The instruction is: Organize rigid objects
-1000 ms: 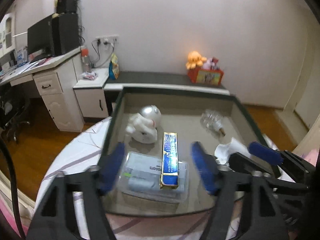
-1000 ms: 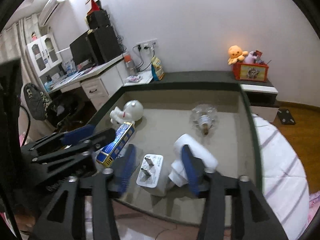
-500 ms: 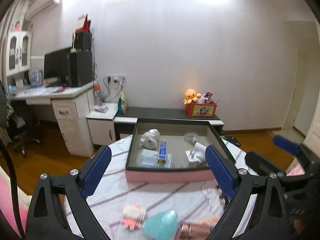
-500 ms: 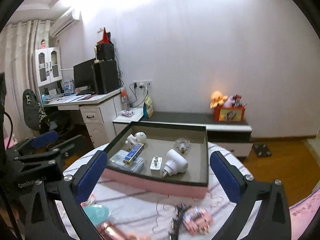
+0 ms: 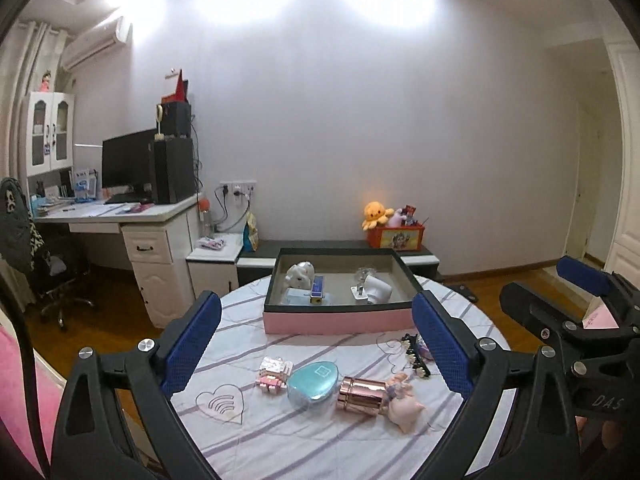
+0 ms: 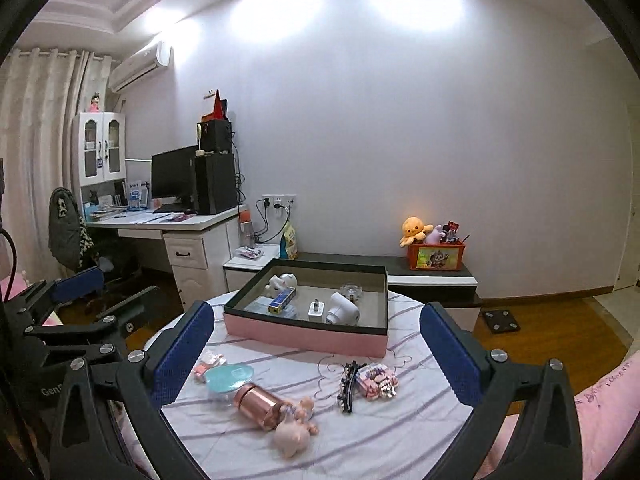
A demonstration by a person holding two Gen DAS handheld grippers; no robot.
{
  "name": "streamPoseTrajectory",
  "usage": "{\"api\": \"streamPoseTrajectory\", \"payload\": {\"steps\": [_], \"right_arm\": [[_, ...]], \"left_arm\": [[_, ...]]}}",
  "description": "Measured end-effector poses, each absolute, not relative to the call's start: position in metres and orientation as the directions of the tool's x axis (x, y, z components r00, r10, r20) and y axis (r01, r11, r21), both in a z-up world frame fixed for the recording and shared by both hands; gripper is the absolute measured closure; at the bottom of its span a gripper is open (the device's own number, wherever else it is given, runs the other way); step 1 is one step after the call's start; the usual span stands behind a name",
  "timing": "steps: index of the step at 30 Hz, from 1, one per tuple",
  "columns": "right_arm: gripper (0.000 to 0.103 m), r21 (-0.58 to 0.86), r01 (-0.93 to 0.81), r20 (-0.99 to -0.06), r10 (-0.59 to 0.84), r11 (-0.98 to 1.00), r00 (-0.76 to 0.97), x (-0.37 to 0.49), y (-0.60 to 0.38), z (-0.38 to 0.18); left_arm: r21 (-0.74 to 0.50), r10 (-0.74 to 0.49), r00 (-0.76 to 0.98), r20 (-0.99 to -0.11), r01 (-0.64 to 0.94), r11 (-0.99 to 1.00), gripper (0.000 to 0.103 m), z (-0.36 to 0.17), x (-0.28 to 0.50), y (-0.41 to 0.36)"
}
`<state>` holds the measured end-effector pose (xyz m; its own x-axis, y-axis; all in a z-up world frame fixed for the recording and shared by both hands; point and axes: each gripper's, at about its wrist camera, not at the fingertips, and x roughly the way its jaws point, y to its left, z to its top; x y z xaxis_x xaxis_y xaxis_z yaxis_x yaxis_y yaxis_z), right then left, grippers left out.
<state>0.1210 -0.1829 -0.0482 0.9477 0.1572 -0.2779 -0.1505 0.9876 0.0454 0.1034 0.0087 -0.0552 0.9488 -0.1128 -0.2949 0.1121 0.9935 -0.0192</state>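
A pink box with a dark rim (image 5: 334, 322) stands on the far half of the round striped table (image 5: 280, 440). It holds a white figurine (image 5: 300, 274), a blue-and-gold carton (image 5: 317, 288), a white plug (image 5: 358, 294) and a white cylinder (image 5: 378, 288). Nearer lie a pink block toy (image 5: 274, 374), a teal case (image 5: 314, 380), a rose-gold canister (image 5: 360, 394), a small doll (image 5: 402, 400) and hair clips (image 6: 348, 384). My left gripper (image 5: 316, 308) and right gripper (image 6: 317, 314) hover open and empty above the table's near edge, side by side.
A white desk (image 6: 180, 220) with a monitor and a chair (image 6: 66, 228) stand at the left. A low dark cabinet (image 6: 432, 276) with an orange toy bin runs behind the table. A floor scale (image 6: 500, 320) lies on the wood floor, and pink bedding (image 6: 600, 400) is at the right.
Both grippers have backed out of the box and risen, and their jaws have spread wide. The boxed items stayed put, and the loose items on the near table have come into view.
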Motion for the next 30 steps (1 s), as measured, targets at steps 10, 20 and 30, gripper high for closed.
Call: {"api": "streamPoseTrajectory", "payload": {"steps": [10,20,30], "right_arm": [[0.000,0.039,-0.150,-0.240,0.155,0.988,0.958,0.081,-0.182,-0.040],[0.000,0.013,-0.126,-0.236,0.126,0.992,0.964,0.075,-0.183,-0.045],[0.000,0.014,-0.124,-0.234,0.124,0.992,0.964,0.074,-0.182,-0.045]], "left_arm": [[0.015,-0.069,0.968,-0.239,0.075,0.997,0.003,-0.043,0.067,0.007],[0.014,-0.062,0.974,-0.218,0.066,0.998,0.002,-0.047,0.069,0.007],[0.024,-0.049,0.979,-0.196,0.055,0.998,0.002,-0.048,0.067,0.006]]}}
